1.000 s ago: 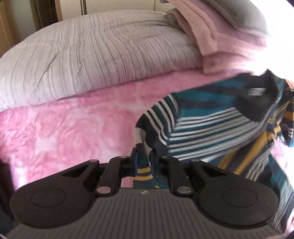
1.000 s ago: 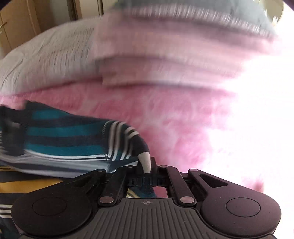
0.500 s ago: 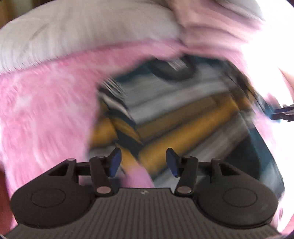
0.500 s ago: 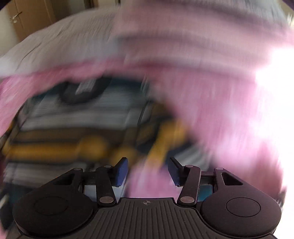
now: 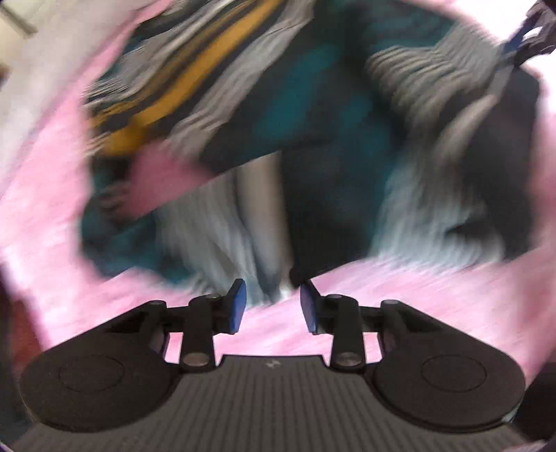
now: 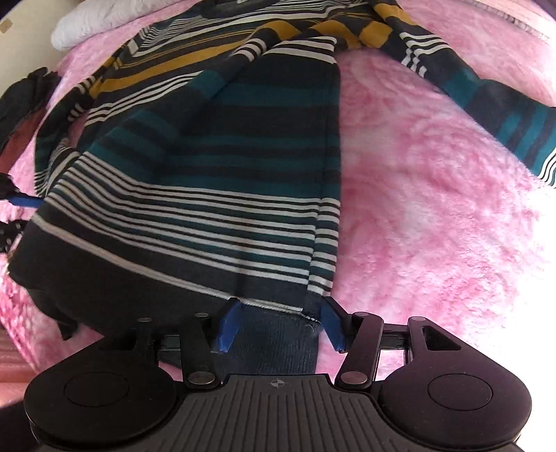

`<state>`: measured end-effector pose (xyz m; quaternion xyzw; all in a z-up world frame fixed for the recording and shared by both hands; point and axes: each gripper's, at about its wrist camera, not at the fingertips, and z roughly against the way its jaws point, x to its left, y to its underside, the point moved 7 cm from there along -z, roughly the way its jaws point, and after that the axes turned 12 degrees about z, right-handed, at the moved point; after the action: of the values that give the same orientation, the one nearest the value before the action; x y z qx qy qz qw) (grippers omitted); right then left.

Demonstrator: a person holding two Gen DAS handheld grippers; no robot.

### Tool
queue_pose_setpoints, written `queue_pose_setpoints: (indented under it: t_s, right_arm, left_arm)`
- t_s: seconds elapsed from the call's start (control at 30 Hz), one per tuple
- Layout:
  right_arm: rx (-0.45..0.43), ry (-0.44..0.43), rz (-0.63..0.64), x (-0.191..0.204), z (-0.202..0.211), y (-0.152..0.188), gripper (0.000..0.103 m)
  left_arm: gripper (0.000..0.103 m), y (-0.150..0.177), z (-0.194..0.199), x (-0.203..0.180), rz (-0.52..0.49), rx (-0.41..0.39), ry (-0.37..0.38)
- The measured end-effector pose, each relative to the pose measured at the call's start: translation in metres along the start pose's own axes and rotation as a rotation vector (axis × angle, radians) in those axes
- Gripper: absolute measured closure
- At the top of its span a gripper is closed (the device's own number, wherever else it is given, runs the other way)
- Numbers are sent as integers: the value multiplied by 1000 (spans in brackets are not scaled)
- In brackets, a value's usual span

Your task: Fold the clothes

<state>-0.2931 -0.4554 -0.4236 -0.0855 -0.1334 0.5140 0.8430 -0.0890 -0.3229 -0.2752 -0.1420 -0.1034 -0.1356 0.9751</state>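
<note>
A striped sweater [image 6: 208, 167] in navy, teal, white and mustard lies spread on the pink fluffy blanket [image 6: 434, 194]. One sleeve [image 6: 486, 90] stretches to the upper right. My right gripper [image 6: 279, 327] is open, its jaws either side of the dark bottom hem at the sweater's right corner. My left gripper [image 5: 272, 306] is open at the sweater's [image 5: 312, 139] near edge; that view is heavily blurred. The left gripper's blue fingertip [image 6: 21, 201] shows at the sweater's left edge in the right wrist view.
A white duvet [image 6: 87, 21] lies at the far left of the bed. Dark and reddish clothing [image 6: 24, 104] sits at the left edge. Pink blanket [image 5: 417, 288] surrounds the sweater.
Both grippers let go of the sweater's upper part, opened, and swung down to its bottom hem. The sweater now lies flat on the blanket.
</note>
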Motion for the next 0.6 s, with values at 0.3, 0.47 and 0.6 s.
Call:
queue_pose_setpoints:
  t_s: [0.3, 0.47, 0.6]
  right_arm:
    - [17, 113, -55, -22, 38, 6, 98]
    - [52, 287, -24, -39, 69, 10, 98]
    - [93, 359, -42, -71, 75, 26, 98]
  left_arm:
    - [50, 21, 62, -18, 184, -159, 264]
    - [42, 40, 70, -100, 319, -127, 434]
    - [39, 38, 64, -154, 317, -146, 383]
